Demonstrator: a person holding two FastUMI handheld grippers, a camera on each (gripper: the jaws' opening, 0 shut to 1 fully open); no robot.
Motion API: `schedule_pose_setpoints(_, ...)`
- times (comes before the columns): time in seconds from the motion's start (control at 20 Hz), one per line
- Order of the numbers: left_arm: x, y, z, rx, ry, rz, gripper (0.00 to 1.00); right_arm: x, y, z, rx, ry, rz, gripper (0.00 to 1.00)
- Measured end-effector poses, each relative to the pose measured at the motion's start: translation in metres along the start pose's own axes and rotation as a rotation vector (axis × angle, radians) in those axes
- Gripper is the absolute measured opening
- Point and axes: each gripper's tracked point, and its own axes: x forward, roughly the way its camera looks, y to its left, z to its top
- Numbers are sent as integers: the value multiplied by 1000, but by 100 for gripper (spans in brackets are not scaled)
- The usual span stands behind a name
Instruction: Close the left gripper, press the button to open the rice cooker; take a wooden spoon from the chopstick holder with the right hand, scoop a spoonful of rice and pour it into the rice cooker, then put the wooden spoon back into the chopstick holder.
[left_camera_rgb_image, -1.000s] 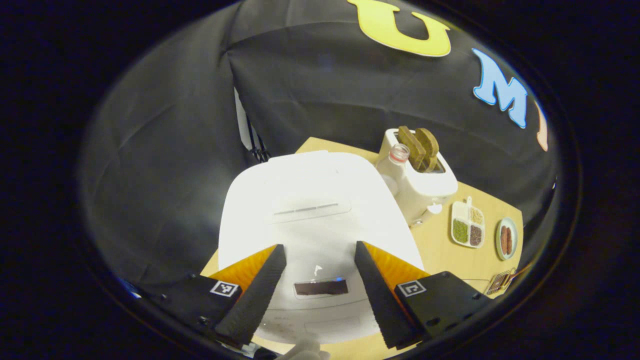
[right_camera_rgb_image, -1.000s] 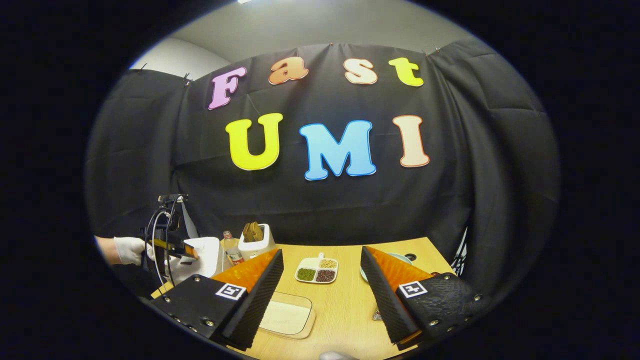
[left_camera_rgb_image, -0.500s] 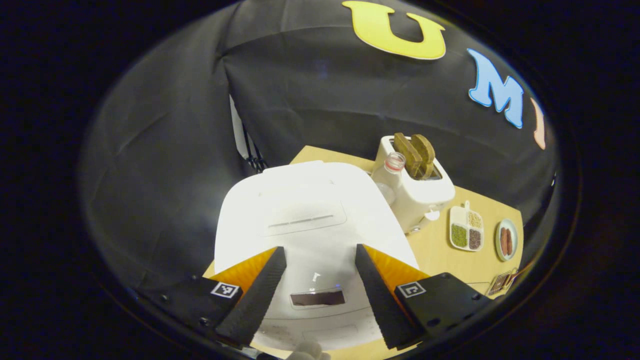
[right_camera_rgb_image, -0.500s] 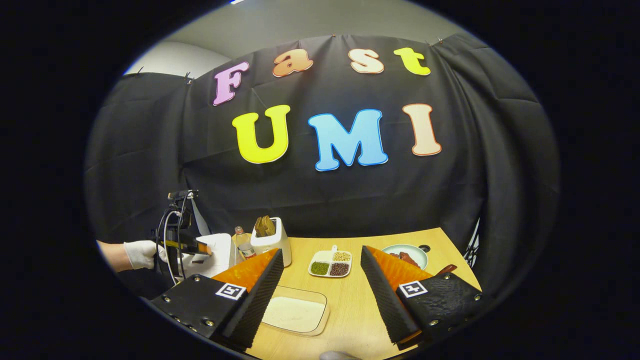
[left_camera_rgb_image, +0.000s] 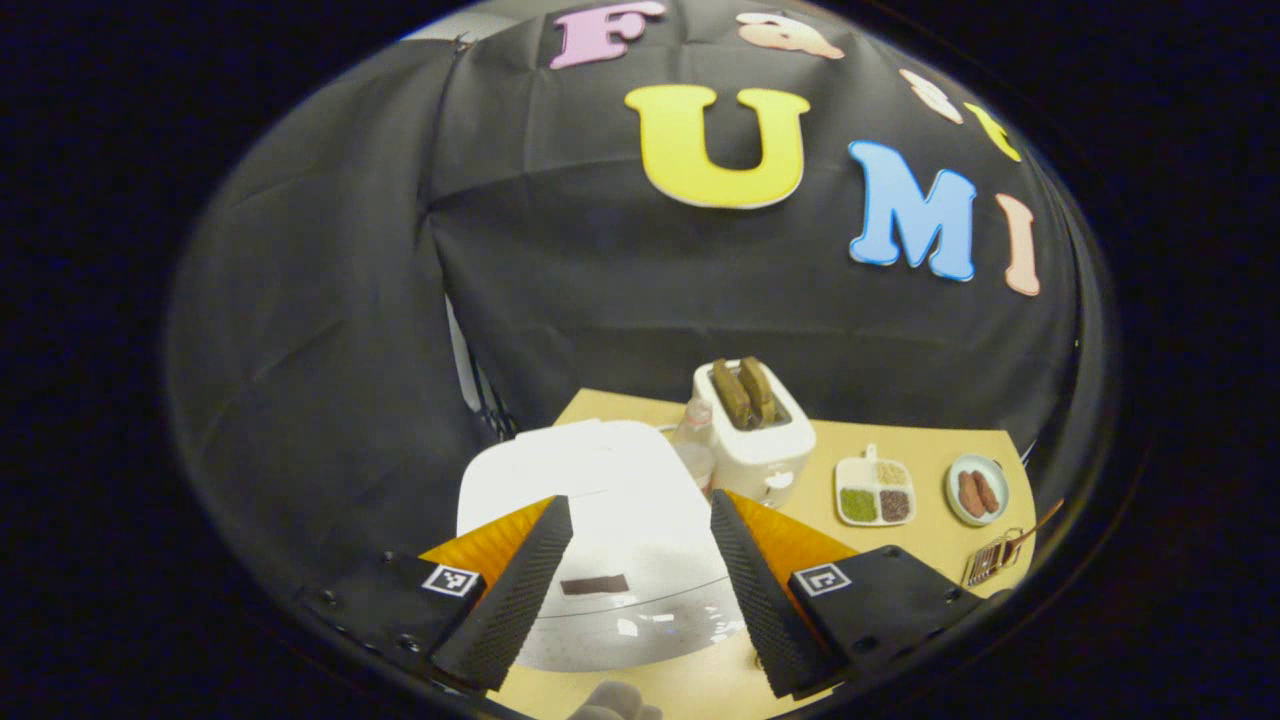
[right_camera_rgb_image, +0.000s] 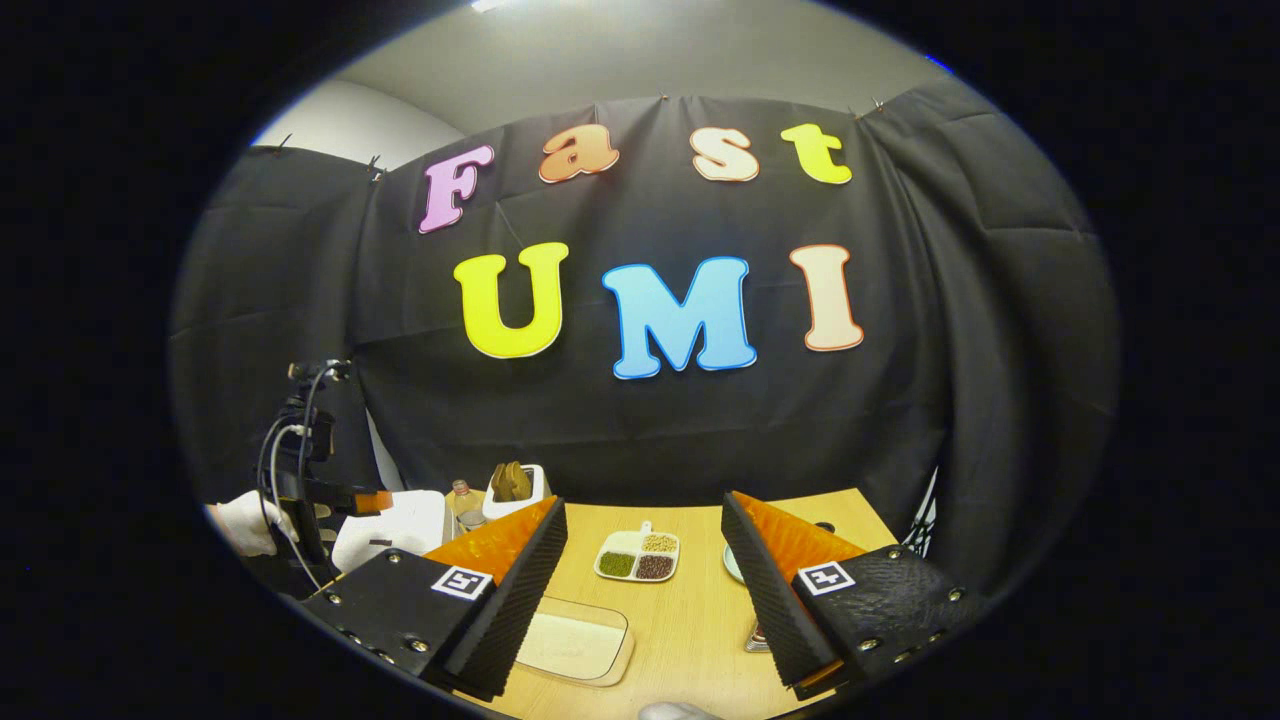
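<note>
The left gripper (left_camera_rgb_image: 632, 560) is being drawn back and tilted upward relative to a second ago: the rice cooker (left_camera_rgb_image: 590, 500), which was spreading wide beneath the jaws, is now being seen smaller and lower between them, with more of the booth wall above it. The lid is being observed down, and the dark display panel (left_camera_rgb_image: 594, 584) is lying on the front face between the jaws. It is being judged that the button press is not yet accomplished and that the gripper is being repositioned, not advanced.

The left jaws are being held wide apart; nothing is being gripped or touched. Since the task calls for them to be closed before pressing, that step is being judged outstanding.

In the right gripper view, the right gripper (right_camera_rgb_image: 645, 590) is being held above the near edge of the counter (right_camera_rgb_image: 690, 610), jaws wide apart and empty. The tray of rice (right_camera_rgb_image: 575, 645) is lying by the near edge, just beside the left jaw. The left gripper and the gloved hand (right_camera_rgb_image: 245, 522) are being seen at the counter's left end, by the cooker.

The chopstick holder (left_camera_rgb_image: 990, 558) with the wooden spoon (left_camera_rgb_image: 1030, 525) is standing at the counter's right edge, untouched. The toaster (left_camera_rgb_image: 755, 440) is standing toward the far edge, beside the cooker.
</note>
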Motion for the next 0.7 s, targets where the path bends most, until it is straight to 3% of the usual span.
schedule_pose_setpoints(0.1, -40, -24, 34, 2, -113, -42, 100, -2, -7, 13, -6, -26, -11, 95)
schedule_pose_setpoints(0.15, -61, -34, 48, 2, -163, -58, 96, -4, -10, 20, -5, -41, -20, 95)
schedule_pose_setpoints(0.35, -132, -60, 98, 12, -338, -91, 97, -8, -30, 44, -14, -86, -57, 95)
schedule_pose_setpoints(0.7, -198, -87, 118, 27, -441, -118, 96, -21, -64, 46, -10, -89, -121, 95)
